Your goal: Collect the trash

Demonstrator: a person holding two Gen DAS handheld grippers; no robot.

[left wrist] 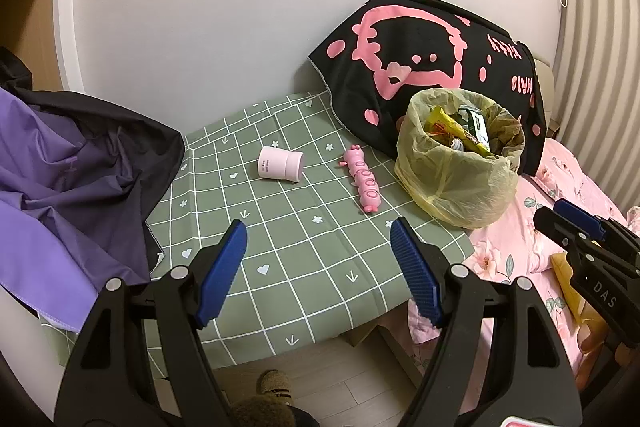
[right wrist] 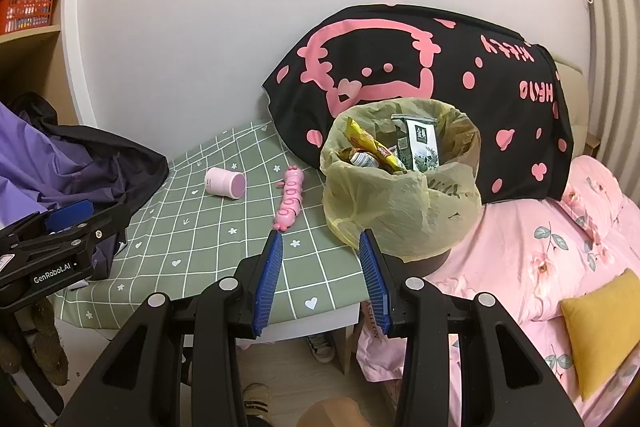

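Observation:
A bin lined with a yellow bag (left wrist: 460,167) (right wrist: 404,187) stands at the right end of the green checked table (left wrist: 280,267) (right wrist: 208,251), filled with wrappers and a carton. A pink jar (left wrist: 280,163) (right wrist: 225,182) lies on its side mid-table. Beside it lies a pink caterpillar toy (left wrist: 365,183) (right wrist: 290,197). My left gripper (left wrist: 318,247) hovers open over the table's near edge, nothing between its blue pads. My right gripper (right wrist: 320,259) is open too, empty, just in front of the bin. Each gripper shows at the edge of the other's view.
A black pillow with pink print (left wrist: 432,59) (right wrist: 420,83) leans on the wall behind the bin. Purple and black clothing (left wrist: 68,179) (right wrist: 60,163) is heaped at the left. A pink floral bed (right wrist: 540,259) with a yellow cushion (right wrist: 600,327) lies right. Slippered feet show below.

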